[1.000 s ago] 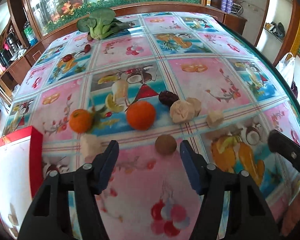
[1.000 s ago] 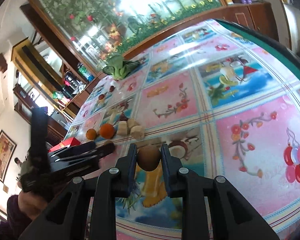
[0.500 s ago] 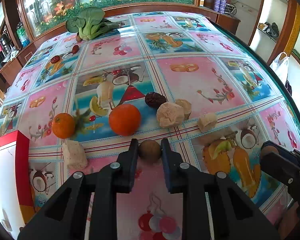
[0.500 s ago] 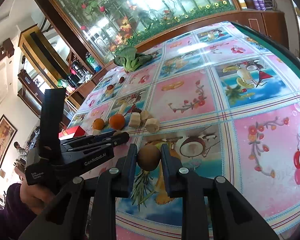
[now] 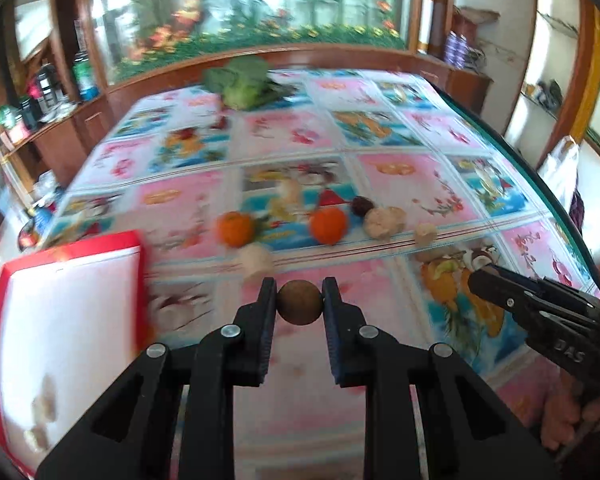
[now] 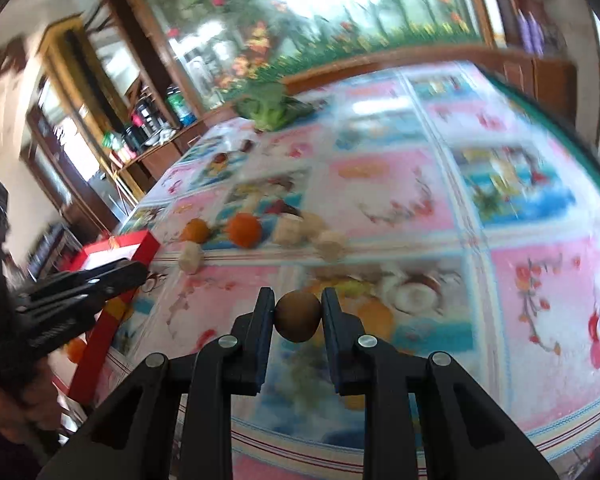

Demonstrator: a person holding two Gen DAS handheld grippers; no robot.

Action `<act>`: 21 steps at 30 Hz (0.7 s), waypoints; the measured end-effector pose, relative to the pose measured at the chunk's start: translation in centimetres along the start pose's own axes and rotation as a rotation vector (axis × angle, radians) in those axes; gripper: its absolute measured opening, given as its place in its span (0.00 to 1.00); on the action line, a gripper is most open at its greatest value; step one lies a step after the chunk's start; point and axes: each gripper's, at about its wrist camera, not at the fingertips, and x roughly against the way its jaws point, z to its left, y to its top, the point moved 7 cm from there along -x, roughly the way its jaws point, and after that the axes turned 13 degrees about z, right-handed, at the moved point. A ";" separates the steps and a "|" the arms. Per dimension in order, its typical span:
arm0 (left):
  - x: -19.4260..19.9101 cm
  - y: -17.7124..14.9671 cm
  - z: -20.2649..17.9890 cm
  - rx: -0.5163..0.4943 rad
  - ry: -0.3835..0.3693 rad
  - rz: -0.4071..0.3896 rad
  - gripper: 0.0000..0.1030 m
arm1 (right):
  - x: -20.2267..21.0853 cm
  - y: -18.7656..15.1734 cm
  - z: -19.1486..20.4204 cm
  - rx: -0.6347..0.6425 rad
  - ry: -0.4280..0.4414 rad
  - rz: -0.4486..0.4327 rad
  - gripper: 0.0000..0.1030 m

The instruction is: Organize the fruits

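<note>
My left gripper (image 5: pixel 299 304) is shut on a small round brown fruit (image 5: pixel 299 307) and holds it above the table, right of the red-rimmed white box (image 5: pixel 60 320). My right gripper (image 6: pixel 298 314) is shut on a second brown fruit (image 6: pixel 298 317), also held off the cloth. Two oranges (image 5: pixel 236 229) (image 5: pixel 329 225), a dark date (image 5: pixel 362 205) and several pale chunks (image 5: pixel 382 220) lie in a row across the middle of the table. The left gripper shows in the right wrist view (image 6: pixel 128 274) beside the box (image 6: pixel 120 248).
A fruit-print cloth covers the table (image 5: pixel 400 184). A green leafy vegetable (image 5: pixel 244 84) lies at the far edge. The table's right edge (image 5: pixel 540 200) curves close by. Wooden cabinets and shelves stand beyond the table. Both views are blurred by motion.
My left gripper closed on the brown fruit and lifted it, swinging left toward the red box. My right gripper kept its fruit and moved left too.
</note>
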 end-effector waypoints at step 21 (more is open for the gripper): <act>4.2 -5.9 8.3 0.138 0.052 -0.084 0.24 | -1.6 -1.9 11.6 0.187 -0.023 -0.007 0.22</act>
